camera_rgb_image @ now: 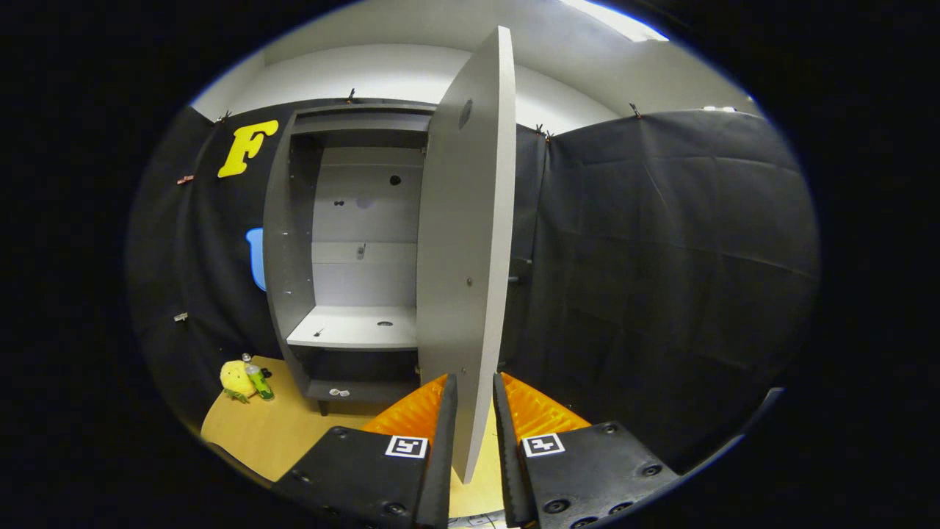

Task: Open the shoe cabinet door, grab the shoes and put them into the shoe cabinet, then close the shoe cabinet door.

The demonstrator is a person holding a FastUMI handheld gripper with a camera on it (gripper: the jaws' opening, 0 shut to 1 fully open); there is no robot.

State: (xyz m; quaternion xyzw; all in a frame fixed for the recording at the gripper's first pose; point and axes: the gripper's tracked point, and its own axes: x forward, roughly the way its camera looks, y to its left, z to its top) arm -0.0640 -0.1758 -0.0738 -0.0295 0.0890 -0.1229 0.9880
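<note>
A: Where is the gripper (474, 411) right now?

B: At the free edge of the door (466, 242). The door stands swung out toward the camera, nearly edge-on, and its lower edge runs down between the two fingers (444, 433).

A: Clenched on it?

B: The fingers sit close on either side of the panel, one at 9 o'clock of it and one at 3 o'clock. Whether both pads actually press the board, I cannot tell; a thin gap seems to show on each side.

A: And the cabinet (294, 242)?

B: Open, at about 11 o'clock from the fingers, standing against the black cloth wall (661, 257). Inside is a pale shelf (356, 328) halfway down, bare apart from a small hole and a dark speck. Below it is a darker compartment with a low bottom board (352, 391), and something small and pale lies on that board; too small to name.

A: Any knob?

B: A small dark knob (514, 279) pokes out at 3 o'clock of the door, on its far face.

A: What else is around?

B: A wooden counter (264, 433) carries the cabinet. At 9 o'clock of the cabinet's foot sits a yellow plush toy (236, 380), and a small green bottle (258, 382) is touching it at its 3 o'clock side.
</note>
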